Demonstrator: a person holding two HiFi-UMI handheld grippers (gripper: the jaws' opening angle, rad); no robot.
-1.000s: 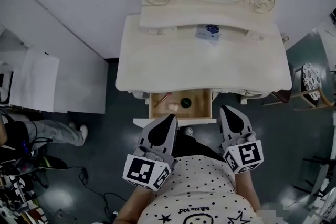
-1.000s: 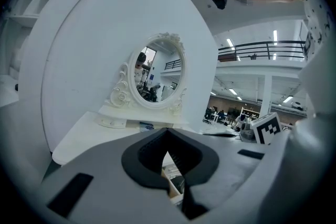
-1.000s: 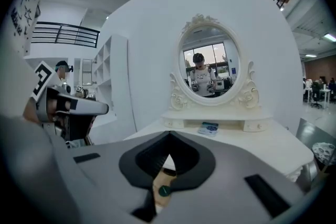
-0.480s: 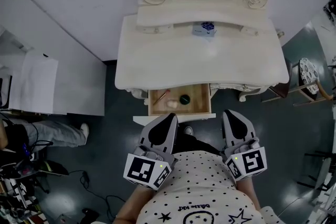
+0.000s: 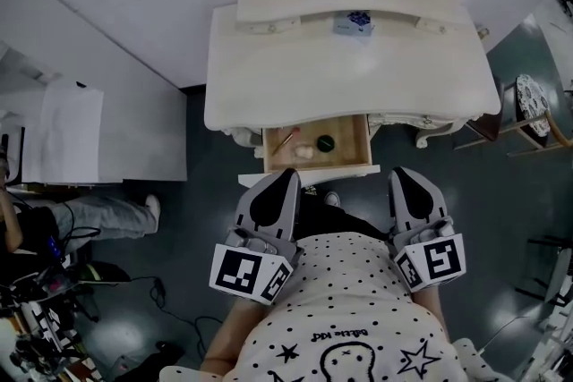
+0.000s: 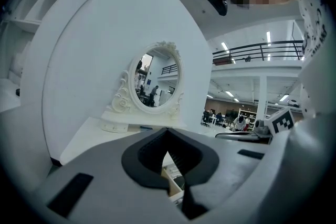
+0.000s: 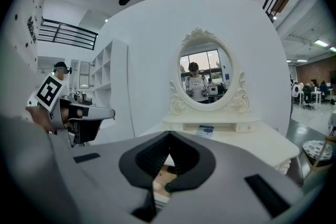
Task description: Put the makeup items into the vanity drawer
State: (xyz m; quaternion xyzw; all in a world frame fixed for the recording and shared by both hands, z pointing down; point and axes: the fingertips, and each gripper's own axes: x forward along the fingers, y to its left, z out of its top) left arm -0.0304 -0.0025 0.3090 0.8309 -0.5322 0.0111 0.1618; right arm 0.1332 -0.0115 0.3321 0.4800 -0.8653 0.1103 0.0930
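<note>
Open drawer (image 5: 349,155), 3 items: pink stick (image 5: 286,140), pale puff (image 5: 305,152), dark round pot (image 5: 325,142). L gripper (image 5: 288,179), R gripper (image 5: 400,176): jaws together, empty.

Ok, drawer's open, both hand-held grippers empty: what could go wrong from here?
The open drawer juts toward you; a forward swing of the left hand-held gripper or right hand-held gripper could knock it.
The dark round item lies loose inside; a hard push shut may send it sliding.
A small blue-and-white packet on the vanity shelf could be left out.
</note>
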